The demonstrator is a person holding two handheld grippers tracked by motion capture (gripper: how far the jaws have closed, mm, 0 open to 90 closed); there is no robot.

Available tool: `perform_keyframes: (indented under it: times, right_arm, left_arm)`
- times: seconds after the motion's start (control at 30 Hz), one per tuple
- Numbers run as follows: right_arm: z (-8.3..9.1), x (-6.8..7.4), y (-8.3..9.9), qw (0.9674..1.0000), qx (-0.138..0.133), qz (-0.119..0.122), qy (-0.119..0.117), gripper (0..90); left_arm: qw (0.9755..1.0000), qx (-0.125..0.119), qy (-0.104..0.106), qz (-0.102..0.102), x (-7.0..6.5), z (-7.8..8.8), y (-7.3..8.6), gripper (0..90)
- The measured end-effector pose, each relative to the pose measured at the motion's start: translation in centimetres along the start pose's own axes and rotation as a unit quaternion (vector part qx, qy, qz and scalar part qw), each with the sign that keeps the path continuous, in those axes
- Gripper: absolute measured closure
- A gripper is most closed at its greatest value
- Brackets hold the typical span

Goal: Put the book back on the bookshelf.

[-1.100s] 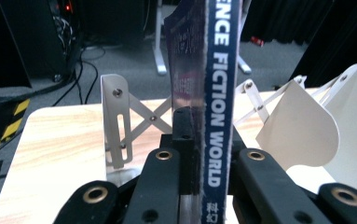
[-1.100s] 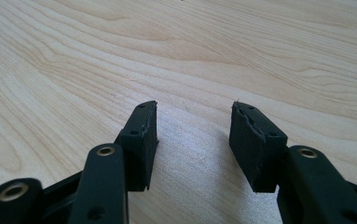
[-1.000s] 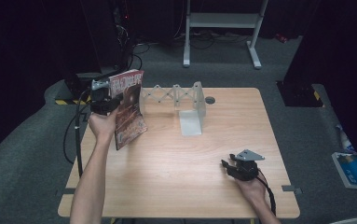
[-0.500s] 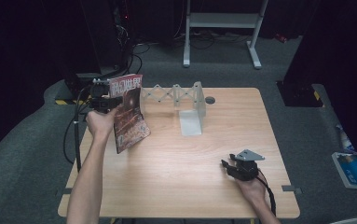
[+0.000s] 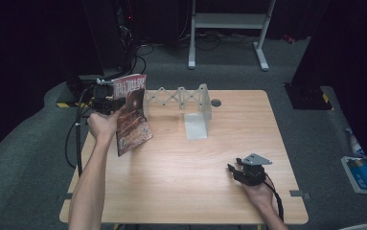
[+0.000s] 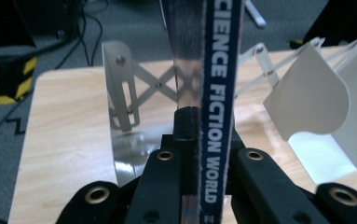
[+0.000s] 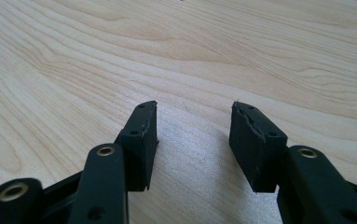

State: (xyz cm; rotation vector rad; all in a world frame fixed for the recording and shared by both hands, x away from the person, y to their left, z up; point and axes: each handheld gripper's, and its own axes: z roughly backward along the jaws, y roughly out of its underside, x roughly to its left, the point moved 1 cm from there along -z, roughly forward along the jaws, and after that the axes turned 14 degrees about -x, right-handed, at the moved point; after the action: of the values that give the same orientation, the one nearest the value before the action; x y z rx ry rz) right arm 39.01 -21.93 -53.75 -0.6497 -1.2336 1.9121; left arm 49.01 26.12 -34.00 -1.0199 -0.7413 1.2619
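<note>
Magazine [image 5: 132,114] upright, reddish cover, blue spine reading "SCIENCE FICTION WORLD".

Light wood-grain counter [image 5: 181,182], rectangular, on grey carpet floor [image 5: 23,163]. On it: white metal expanding scissor-type rack w/ upright divider plates [image 5: 190,103] near far edge; small dark round spot, poss. a cable hole [image 5: 215,102], just right of it.

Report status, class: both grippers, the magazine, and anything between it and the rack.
Left gripper shut on magazine, held upright. Right gripper open, empty, on table. Path to rack clear.
</note>
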Motion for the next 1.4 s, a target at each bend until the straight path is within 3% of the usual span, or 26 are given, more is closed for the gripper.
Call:
perform_keyframes:
  times: [0.23,0.5,0.77,0.9,1.0,1.13,1.2,1.3,1.4]
  right_arm:
    - [0.0,0.0,0.0,1.0,0.0,0.0,0.0,51.5]
    - [0.0,0.0,0.0,1.0,0.0,-0.001,0.0,51.5]
    - [0.0,0.0,0.0,1.0,0.0,0.0,0.0,51.5]
    - [0.0,0.0,0.0,1.0,0.0,-0.001,0.001,51.5]
    - [0.0,0.0,0.0,1.0,-0.001,0.0,0.001,51.5]
    - [0.0,0.0,0.0,1.0,-0.001,0.001,0.001,51.5]
    - [0.0,0.0,0.0,1.0,-0.001,0.001,0.001,51.5]
    - [0.0,0.0,0.0,1.0,-0.001,0.001,0.001,51.5]
    - [0.0,0.0,0.0,1.0,0.0,0.0,0.001,51.5]
  left_arm:
    - [0.9991,-0.041,-0.011,-0.007,0.1,0.6,0.1,84.0]
    - [0.9963,-0.084,-0.016,-0.008,0.2,0.5,0.9,84.0]
    - [0.9917,-0.128,-0.015,-0.002,-0.1,0.2,2.3,84.0]
    - [0.9879,-0.155,-0.009,-0.004,-0.3,0.2,3.3,83.9]
    - [0.9882,-0.153,-0.005,-0.003,-0.3,0.1,3.6,83.7]
    - [0.9905,-0.137,-0.005,-0.004,-0.3,0.1,3.9,83.4]
    - [0.9931,-0.117,-0.002,-0.004,-0.2,0.1,3.9,83.1]
    - [0.9945,-0.104,-0.003,-0.002,-0.1,0.1,3.8,82.8]
    - [0.9973,-0.074,0.0,0.008,0.2,0.1,3.4,82.5]
